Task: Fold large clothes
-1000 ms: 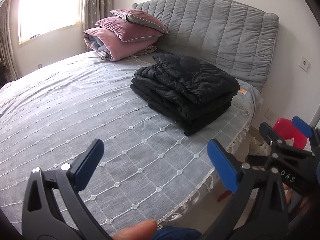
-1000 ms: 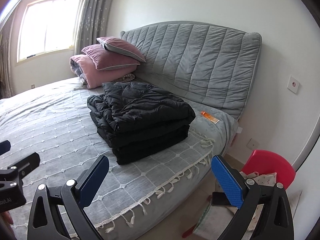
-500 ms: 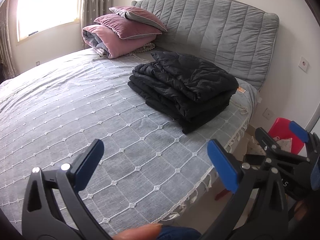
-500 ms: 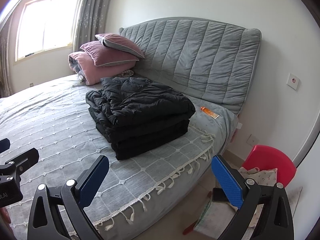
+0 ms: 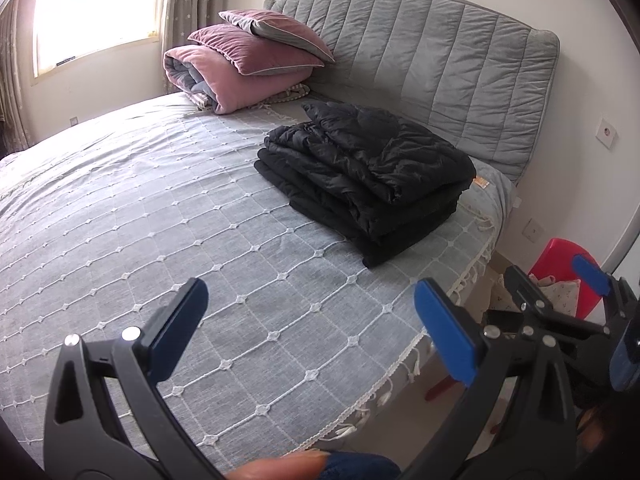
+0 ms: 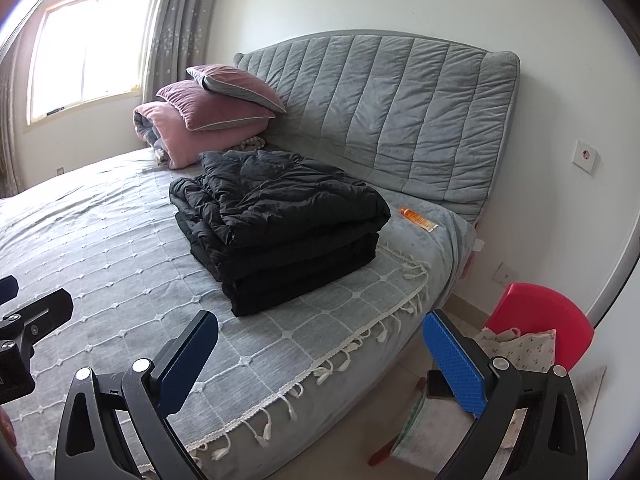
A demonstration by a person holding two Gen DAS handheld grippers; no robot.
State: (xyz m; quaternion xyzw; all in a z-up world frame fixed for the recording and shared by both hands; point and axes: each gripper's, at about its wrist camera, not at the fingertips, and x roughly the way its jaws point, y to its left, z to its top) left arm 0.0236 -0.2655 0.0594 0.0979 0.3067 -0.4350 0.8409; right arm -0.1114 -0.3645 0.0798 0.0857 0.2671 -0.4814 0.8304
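A black puffy garment (image 5: 368, 176) lies folded in a thick stack on the grey bed (image 5: 120, 216), near the headboard side; it also shows in the right wrist view (image 6: 280, 224). My left gripper (image 5: 312, 328) is open and empty, held above the bed's near edge, well short of the stack. My right gripper (image 6: 320, 352) is open and empty, over the fringed bed edge. The right gripper also shows at the right of the left wrist view (image 5: 560, 300). The left gripper's finger shows at the left edge of the right wrist view (image 6: 36, 316).
Pink pillows and a rolled pink quilt (image 5: 248, 60) sit by the grey headboard (image 5: 440, 68). An orange tube (image 6: 418, 219) lies on the bed beside the stack. A red chair (image 6: 540, 324) with cloth stands on the floor at the right. A window (image 6: 88, 48) is at the far left.
Both grippers have drawn back slightly and shifted; the folded stack sits a little further off in both views. Jaws stay open. The garment has not moved.
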